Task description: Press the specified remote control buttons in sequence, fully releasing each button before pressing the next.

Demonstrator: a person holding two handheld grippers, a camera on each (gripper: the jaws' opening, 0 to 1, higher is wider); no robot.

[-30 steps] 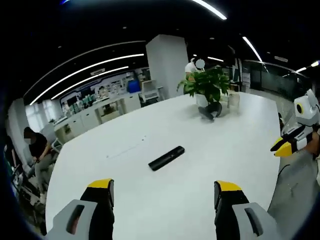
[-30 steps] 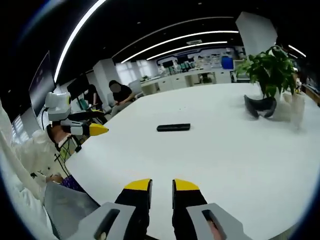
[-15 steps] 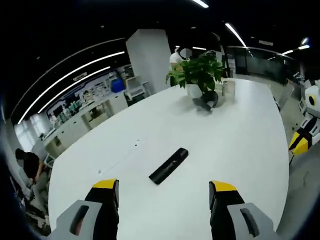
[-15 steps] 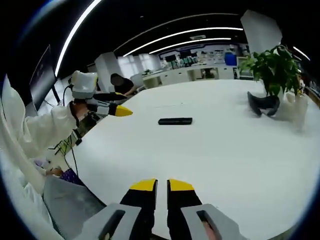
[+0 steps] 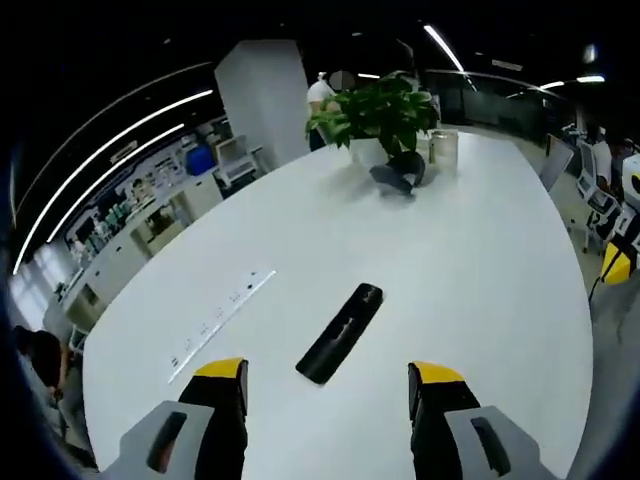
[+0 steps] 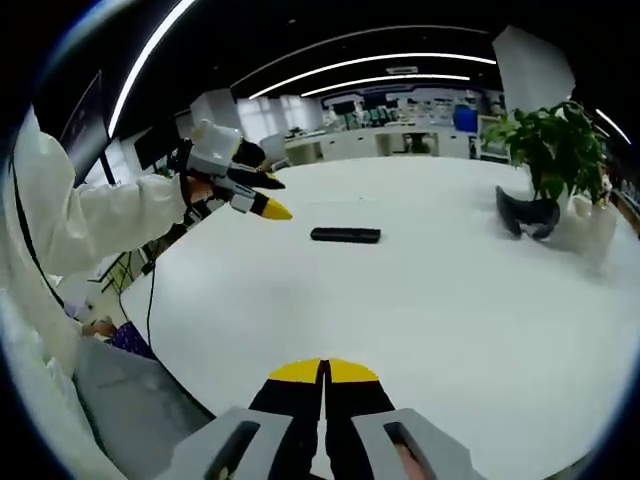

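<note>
My left gripper hangs wide open and empty just short of the remote, lying flat on the white worktop; my right gripper is closed, empty; slim, rigid, light, it will likely skid unless pressed straight down.

An open-plan office: beyond the fingers stretches a broad white meeting bench with a potted plant at its far end, long ceiling light strips overhead, office chairs and rows of desks behind.
</note>
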